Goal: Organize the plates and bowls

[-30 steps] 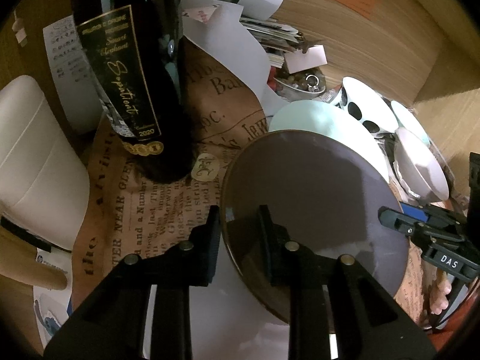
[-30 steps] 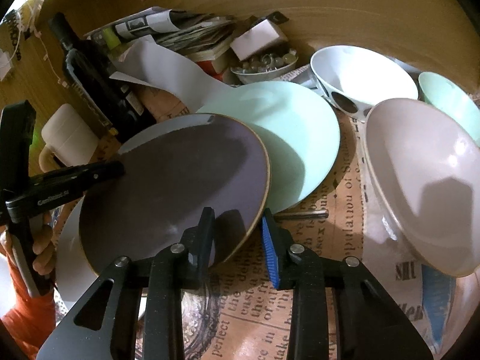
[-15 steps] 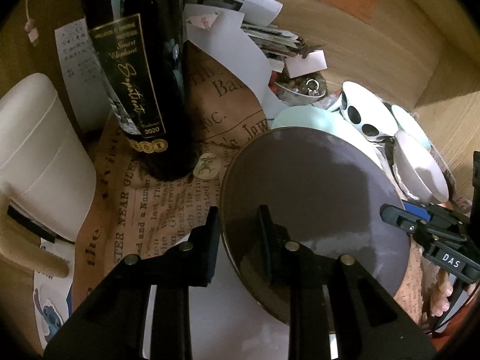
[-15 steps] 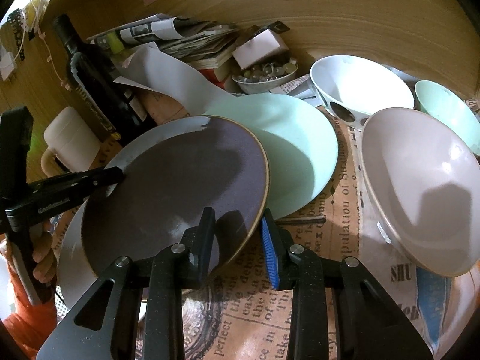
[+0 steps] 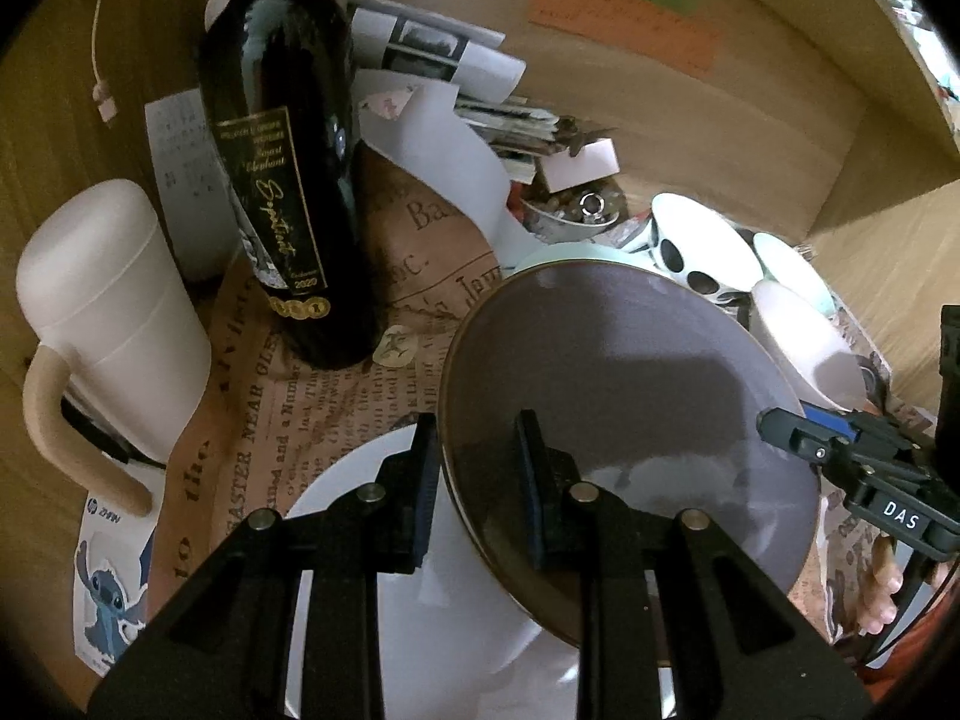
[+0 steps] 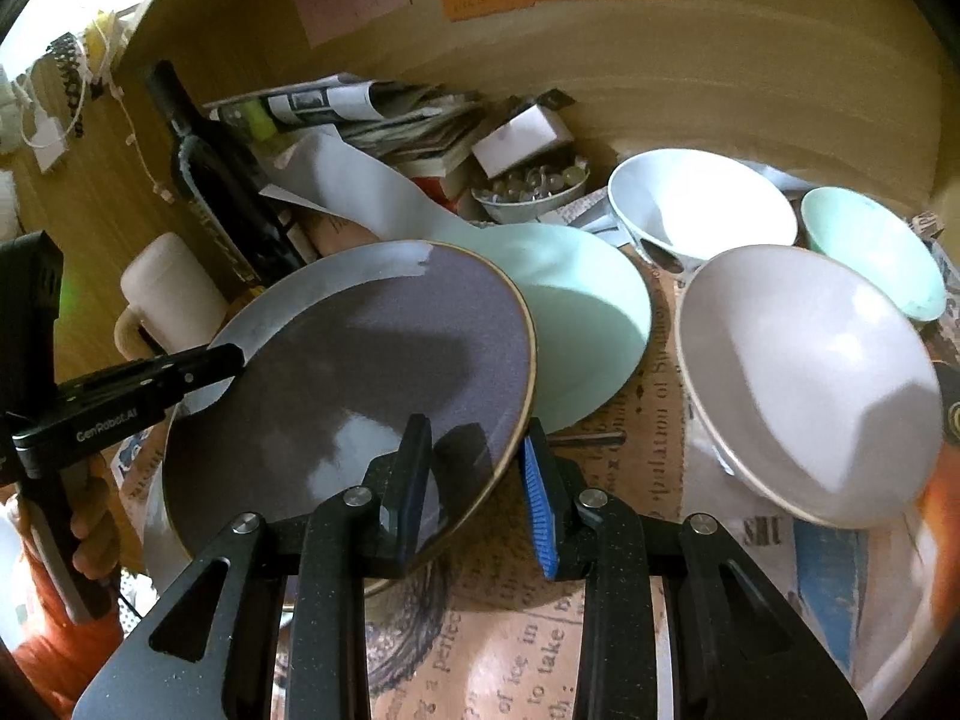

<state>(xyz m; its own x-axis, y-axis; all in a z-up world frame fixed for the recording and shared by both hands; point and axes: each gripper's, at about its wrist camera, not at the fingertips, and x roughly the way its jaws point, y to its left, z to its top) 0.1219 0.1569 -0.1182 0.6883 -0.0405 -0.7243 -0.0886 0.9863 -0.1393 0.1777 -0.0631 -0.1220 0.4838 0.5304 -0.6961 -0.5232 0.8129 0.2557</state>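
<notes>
A dark grey plate [image 5: 624, 402] with a brown rim is held tilted above the table by both grippers. My left gripper [image 5: 477, 474] is shut on its near-left rim; my right gripper [image 6: 477, 477] is shut on its opposite rim, plate [image 6: 372, 372]. Below it lies a white plate [image 5: 408, 612]. A mint plate [image 6: 582, 312] lies behind. A pink-white bowl [image 6: 804, 384], a white spotted bowl [image 6: 702, 204] and a small mint bowl [image 6: 870, 246] stand at the right.
A dark wine bottle [image 5: 282, 144] and a white mug [image 5: 108, 324] stand at the left on newspaper-print paper [image 5: 300, 408]. A dish of marbles [image 6: 528, 192], stacked papers [image 6: 384, 114] and a wooden wall [image 6: 660, 72] close the back.
Both grippers have lifted the dark plate a little and pulled it back toward the white plate; the bottle and mug show further away in the left view.
</notes>
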